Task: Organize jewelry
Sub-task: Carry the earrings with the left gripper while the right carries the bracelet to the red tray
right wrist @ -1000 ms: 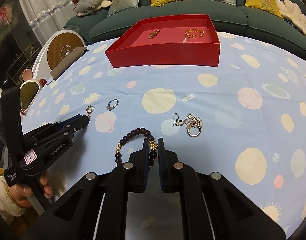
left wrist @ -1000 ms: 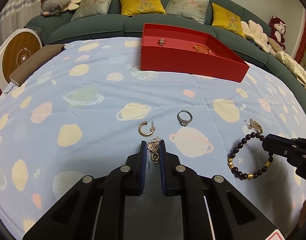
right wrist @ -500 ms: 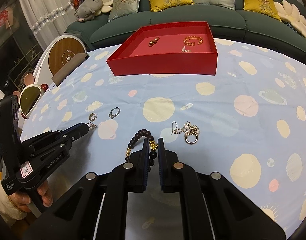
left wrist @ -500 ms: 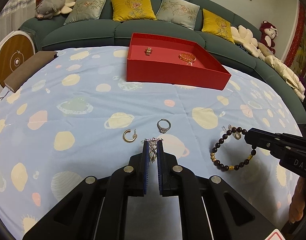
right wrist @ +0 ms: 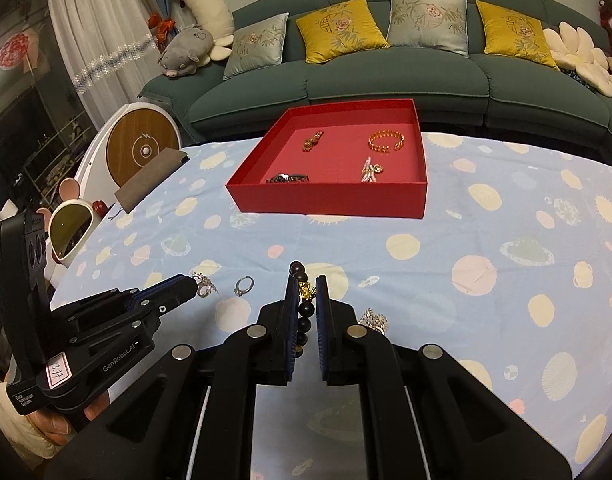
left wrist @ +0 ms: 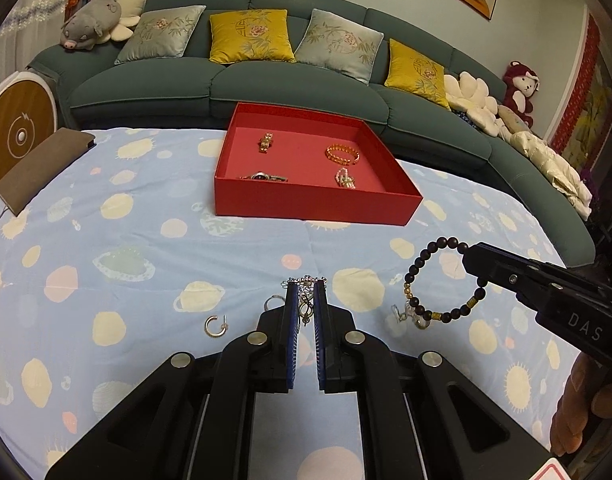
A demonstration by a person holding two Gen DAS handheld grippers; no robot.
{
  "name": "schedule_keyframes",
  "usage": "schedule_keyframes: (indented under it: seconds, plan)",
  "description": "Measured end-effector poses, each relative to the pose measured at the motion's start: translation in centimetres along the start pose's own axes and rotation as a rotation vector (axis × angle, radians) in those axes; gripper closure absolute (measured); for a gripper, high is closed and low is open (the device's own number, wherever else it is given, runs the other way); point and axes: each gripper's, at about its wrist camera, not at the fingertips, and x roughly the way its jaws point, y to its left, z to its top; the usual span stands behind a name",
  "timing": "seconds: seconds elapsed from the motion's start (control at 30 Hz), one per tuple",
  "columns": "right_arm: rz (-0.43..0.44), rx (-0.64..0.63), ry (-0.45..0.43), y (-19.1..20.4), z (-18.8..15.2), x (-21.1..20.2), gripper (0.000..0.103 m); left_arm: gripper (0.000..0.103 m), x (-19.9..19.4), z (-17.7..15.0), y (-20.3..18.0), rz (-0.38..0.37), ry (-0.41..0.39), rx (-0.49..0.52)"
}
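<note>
My left gripper (left wrist: 305, 294) is shut on a silver sparkly earring (left wrist: 305, 307) and holds it above the cloth; it also shows in the right wrist view (right wrist: 194, 282). My right gripper (right wrist: 306, 286) is shut on a dark bead bracelet (right wrist: 304, 308), which hangs in the air in the left wrist view (left wrist: 442, 278). The red tray (left wrist: 314, 202) stands ahead with a gold bracelet (left wrist: 342, 153) and other pieces in it. A gold hoop earring (left wrist: 215, 326), a silver ring (right wrist: 244, 285) and another silver earring (right wrist: 373, 320) lie on the cloth.
The table has a light blue planet-print cloth (left wrist: 126, 248). A brown notebook (left wrist: 42, 168) lies at the far left edge. A green sofa (left wrist: 226, 84) with cushions stands behind. A mouse-eared mirror (right wrist: 70, 228) stands at the left edge.
Both grippers have lifted off the cloth with their pieces and moved toward the red tray. The bracelet now hangs free in the air.
</note>
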Motion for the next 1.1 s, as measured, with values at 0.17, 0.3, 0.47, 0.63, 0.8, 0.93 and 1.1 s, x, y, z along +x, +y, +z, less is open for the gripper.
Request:
schedule_keyframes:
  seconds: [0.17,0.3,0.47,0.63,0.8,0.93,1.1]
  plan:
    - [-0.019,0.000,-0.045,-0.4,1.5,-0.6,0.095,0.097,-0.1,2.5,-0.8,-0.003,-0.031,0.019]
    - [-0.038,0.006,-0.075,-0.9,3.0,-0.5,0.095,0.097,0.0,5.3,-0.4,-0.016,-0.054,0.000]
    - [-0.052,0.022,-0.087,-1.8,5.8,0.6,0.095,0.097,1.1,9.4,-0.2,0.009,-0.089,0.026]
    - [-0.064,0.022,-0.101,-2.7,9.8,2.6,0.095,0.097,3.7,13.6,0.1,0.028,-0.101,0.036]
    - [-0.065,0.017,-0.104,-2.9,13.5,5.9,0.095,0.097,7.1,16.6,0.7,0.059,-0.092,0.045]
    - [-0.062,0.013,-0.106,-2.4,15.6,8.6,0.095,0.097,9.9,18.3,2.0,0.064,-0.071,0.009]
    - [-0.061,0.014,-0.088,-2.1,16.8,12.3,0.095,0.097,12.7,19.4,3.7,0.063,-0.048,-0.033]
